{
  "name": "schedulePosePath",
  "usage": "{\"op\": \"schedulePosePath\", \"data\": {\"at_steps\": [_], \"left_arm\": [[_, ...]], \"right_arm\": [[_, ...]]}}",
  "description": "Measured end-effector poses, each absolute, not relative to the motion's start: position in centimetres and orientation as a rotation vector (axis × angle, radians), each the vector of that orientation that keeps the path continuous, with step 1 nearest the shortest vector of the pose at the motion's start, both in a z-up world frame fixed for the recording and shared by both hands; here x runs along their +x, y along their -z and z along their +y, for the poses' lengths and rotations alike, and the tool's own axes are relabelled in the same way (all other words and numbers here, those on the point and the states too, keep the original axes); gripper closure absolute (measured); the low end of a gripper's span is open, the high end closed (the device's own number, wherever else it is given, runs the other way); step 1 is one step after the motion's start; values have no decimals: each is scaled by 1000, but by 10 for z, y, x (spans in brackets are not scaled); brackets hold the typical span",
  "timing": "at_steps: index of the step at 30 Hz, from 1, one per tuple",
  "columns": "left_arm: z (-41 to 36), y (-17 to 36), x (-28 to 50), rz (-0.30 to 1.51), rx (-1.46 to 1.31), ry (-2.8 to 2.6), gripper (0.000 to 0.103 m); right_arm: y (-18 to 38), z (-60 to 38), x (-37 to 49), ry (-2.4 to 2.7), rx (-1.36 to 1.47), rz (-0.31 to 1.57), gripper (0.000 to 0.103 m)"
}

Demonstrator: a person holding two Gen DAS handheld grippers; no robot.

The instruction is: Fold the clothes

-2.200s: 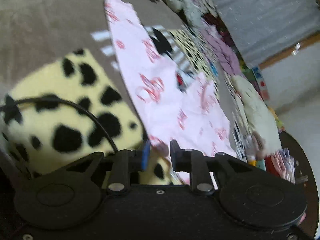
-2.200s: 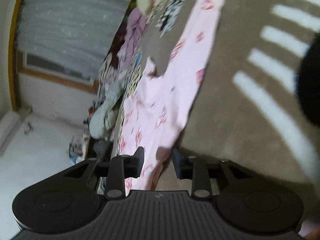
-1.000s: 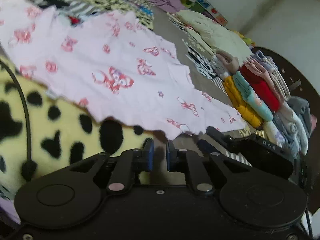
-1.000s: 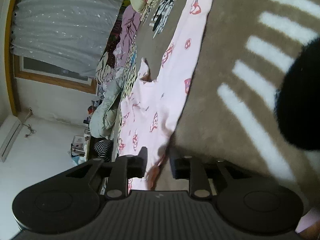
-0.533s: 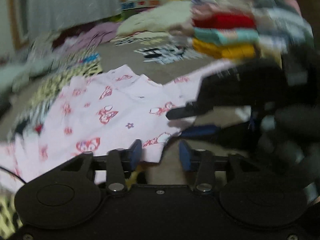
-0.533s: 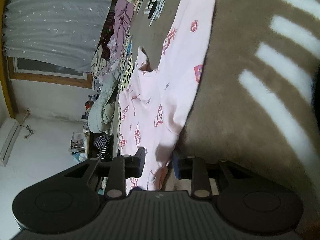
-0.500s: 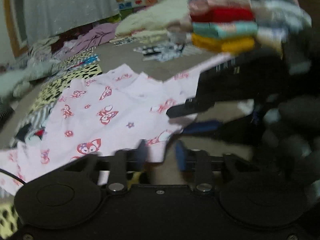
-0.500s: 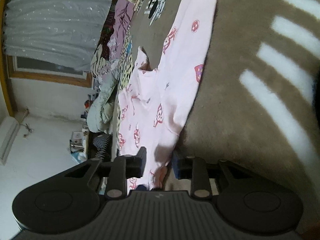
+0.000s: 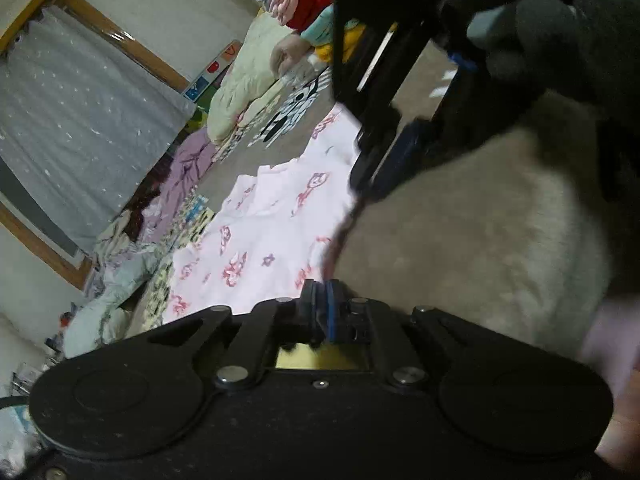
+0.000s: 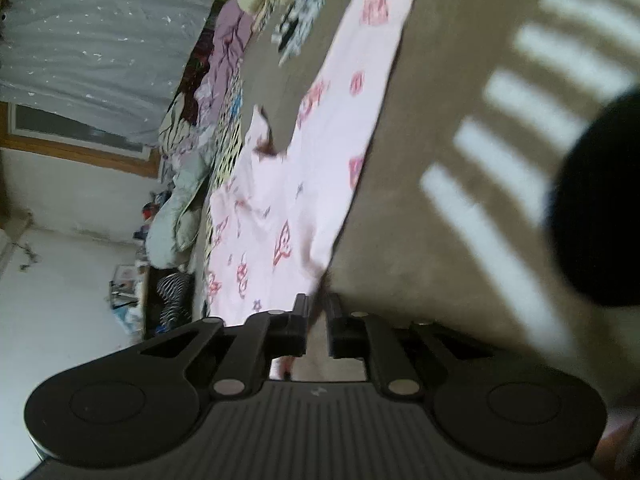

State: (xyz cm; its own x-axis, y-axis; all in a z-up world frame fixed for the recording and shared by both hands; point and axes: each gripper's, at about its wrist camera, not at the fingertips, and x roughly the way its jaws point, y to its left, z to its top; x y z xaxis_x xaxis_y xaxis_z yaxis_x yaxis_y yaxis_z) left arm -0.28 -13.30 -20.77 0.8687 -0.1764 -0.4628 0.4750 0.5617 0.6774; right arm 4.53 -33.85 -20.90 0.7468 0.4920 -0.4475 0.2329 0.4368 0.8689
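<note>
1. The pink garment (image 9: 264,236), printed with red cartoon figures, lies spread on a taupe fleece blanket (image 9: 480,248); its long axis runs away from both cameras toward the far heap of clothes.
2. In the right wrist view the pink garment (image 10: 320,160) stretches as a long strip from the tool up to the top edge, one straight side bordering the bare blanket (image 10: 440,160).
3. The left tool (image 9: 325,304) has its blue-padded fingers pressed together with no gap showing, at the near edge of the pink fabric; whether cloth is pinched between them I cannot tell.
4. The right tool (image 10: 317,320) is nearly closed, only a narrow slit between its fingers, with the garment's near corner sitting in that slit.
5. In the left view the right tool (image 9: 384,168) appears ahead, at the garment's side edge.
6. A stack of folded clothes (image 9: 312,4) sits beyond, and a grey curtain (image 9: 72,128) hangs at the window.
</note>
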Motion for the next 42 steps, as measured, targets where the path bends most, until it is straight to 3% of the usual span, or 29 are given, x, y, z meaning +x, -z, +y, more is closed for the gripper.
{"op": "schedulePosePath", "data": {"at_steps": [3,8,14,21,23,25,28,39,41,42], "left_arm": [[-117,189,-4,390,787,398,87],[-94,159,18,447,476,321,86],[-45,154,36,581,130,207,86],[-15,156,35,564,5,153,84],[-22,172,41,651,79,154,81],[-22,164,43,673,86,160,80],[-4,138,43,647,-35,160,73],[61,78,148,610,-313,142,72],[70,77,175,625,-355,124,67],[75,77,189,628,-378,111,60]], "right_arm": [[187,-331,42,-219,1000,670,89],[171,-294,56,-378,771,601,89],[188,-271,57,-359,539,759,98],[158,-244,42,-399,393,609,84],[168,-231,61,-402,351,691,72],[174,-224,72,-408,312,734,73],[159,-231,77,-419,328,764,72],[117,-293,162,-380,547,693,69],[117,-302,189,-370,565,694,69],[117,-306,203,-365,575,695,68]]}}
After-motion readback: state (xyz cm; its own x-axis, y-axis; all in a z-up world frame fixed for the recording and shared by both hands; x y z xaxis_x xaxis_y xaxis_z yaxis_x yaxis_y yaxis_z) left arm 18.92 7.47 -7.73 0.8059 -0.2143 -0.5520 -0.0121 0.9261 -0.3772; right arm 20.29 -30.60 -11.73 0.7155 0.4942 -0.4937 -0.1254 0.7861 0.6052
